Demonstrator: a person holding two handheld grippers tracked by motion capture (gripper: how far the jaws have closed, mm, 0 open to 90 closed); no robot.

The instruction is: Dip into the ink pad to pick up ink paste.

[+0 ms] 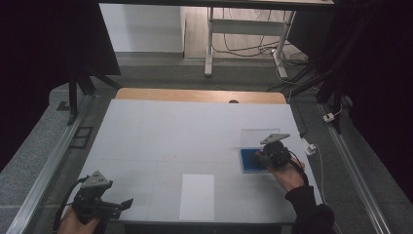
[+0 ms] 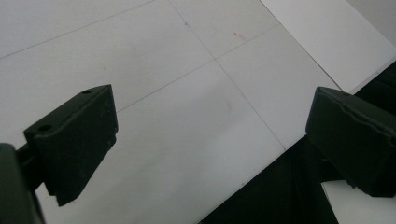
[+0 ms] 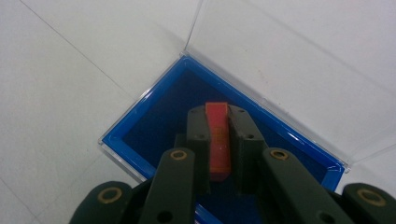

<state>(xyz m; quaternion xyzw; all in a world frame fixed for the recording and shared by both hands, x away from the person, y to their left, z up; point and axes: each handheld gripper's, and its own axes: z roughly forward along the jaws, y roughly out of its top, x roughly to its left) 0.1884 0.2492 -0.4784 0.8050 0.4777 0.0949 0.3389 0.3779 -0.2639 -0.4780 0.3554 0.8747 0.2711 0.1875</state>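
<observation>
A thin red piece [image 3: 218, 140] is clamped between the jaws of the right gripper [image 3: 218, 122], over the blue tray of an open clear-lidded case [image 1: 249, 163] at centre right. The left gripper [image 1: 127, 203] is held wide apart above the worktop [image 1: 170, 136], lower left.

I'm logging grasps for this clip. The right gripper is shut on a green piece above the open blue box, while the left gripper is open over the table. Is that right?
Not quite: the piece is red, not green, as the right gripper view shows. The rest holds: the right gripper is shut on it above the open blue box, and the left gripper is open over the table.
</observation>
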